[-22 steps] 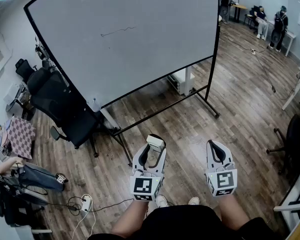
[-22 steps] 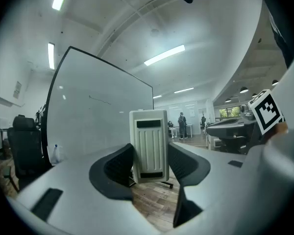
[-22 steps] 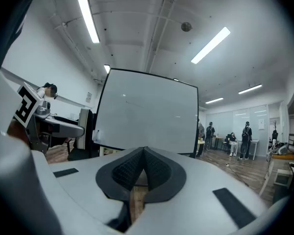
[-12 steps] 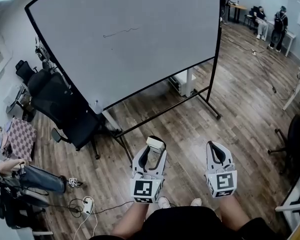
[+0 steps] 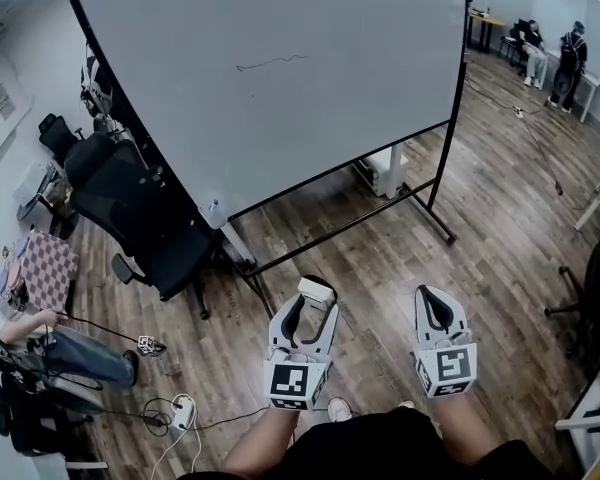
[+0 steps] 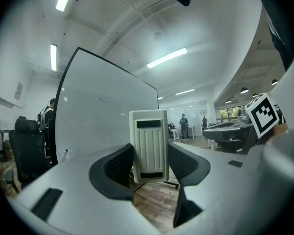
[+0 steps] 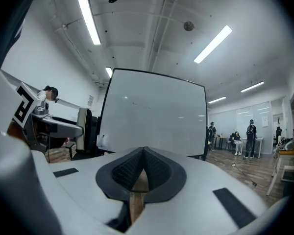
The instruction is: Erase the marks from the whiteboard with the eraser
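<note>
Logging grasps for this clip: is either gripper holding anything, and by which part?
The left gripper holds the eraser, its jaws pressed on the two long sides, lower half. The right gripper is shut on nothing.

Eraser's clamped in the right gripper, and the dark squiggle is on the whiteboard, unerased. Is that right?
Wrong gripper: the left gripper view shows the eraser clamped in the left gripper, while the right gripper is shut on nothing. The dark squiggle is on the whiteboard, unerased.
</note>
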